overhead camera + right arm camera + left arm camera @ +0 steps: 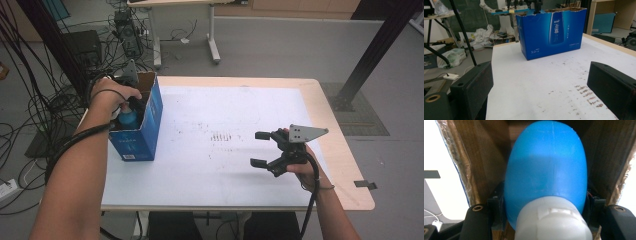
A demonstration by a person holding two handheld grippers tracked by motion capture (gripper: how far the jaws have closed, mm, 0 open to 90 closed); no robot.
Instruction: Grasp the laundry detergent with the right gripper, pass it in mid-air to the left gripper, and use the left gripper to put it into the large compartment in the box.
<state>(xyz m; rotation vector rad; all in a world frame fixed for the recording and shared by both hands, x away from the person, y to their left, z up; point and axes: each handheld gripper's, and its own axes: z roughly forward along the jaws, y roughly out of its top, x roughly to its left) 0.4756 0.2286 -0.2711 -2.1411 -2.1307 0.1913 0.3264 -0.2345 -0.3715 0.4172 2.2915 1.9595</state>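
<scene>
- Two claws are at work over one tabletop (pixel 200 185), which carries a white sheet marked with dark smudges near its middle.
- At the far left of the high view, the left claw (pixel 131 102) reaches down into the open top of a blue carton (pixel 145 132), with the person's left hand (pixel 111 95) over it and a cable trailing along the forearm.
- The blue carton stands upright near the tabletop's left edge; its brown inner walls (pixel 481 157) show in the left gripper view.
- Inside the carton, the left claw is clamped on a blue bottle (pixel 546 167) with a white cap (pixel 552 220); the jaws press on either side of the bottle just above the cap.
- In the high view the bottle's blue top (pixel 128 118) shows under the hand, within the carton's rim.
- Toward the right of the tabletop, well apart from the carton, the right claw (pixel 260 148) hangs above the white sheet, jaws spread wide with nothing between them.
- The right gripper view looks between those parted jaws at the carton's printed blue side (pixel 551 32).
</scene>
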